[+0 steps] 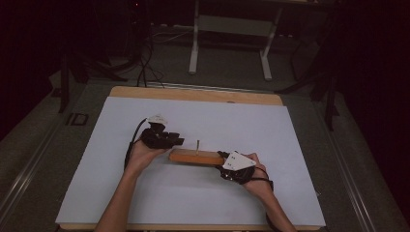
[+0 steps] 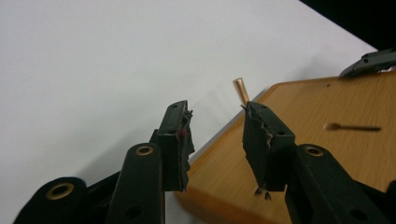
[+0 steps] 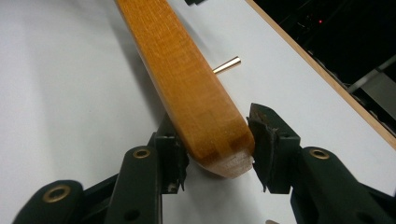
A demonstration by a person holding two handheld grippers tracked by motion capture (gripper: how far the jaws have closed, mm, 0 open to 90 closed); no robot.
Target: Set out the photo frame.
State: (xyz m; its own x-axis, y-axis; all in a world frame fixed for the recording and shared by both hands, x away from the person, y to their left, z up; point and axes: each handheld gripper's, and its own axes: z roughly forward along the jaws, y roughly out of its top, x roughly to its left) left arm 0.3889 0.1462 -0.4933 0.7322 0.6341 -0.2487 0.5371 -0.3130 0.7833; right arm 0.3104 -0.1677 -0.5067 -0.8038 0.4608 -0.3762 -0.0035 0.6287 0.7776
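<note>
A wooden block (image 1: 196,156) lies on the white sheet (image 1: 193,203) with a thin brass-coloured peg (image 1: 197,145) standing up from it. My right gripper (image 1: 223,159) is shut on the block's right end; in the right gripper view both pads (image 3: 266,140) press on the block (image 3: 177,70), and the peg (image 3: 227,64) juts out beyond it. My left gripper (image 1: 176,141) hovers at the block's left end. Its jaws stand open with nothing between them (image 2: 217,126), above the block's corner (image 2: 327,140) and just short of the peg (image 2: 241,89).
The white sheet covers a wooden table whose far edge (image 1: 193,93) shows. Beyond it are a dark floor, cables (image 1: 145,58) and a white-legged stand (image 1: 232,43). The right gripper's tip (image 2: 371,60) shows at the block's far end in the left gripper view.
</note>
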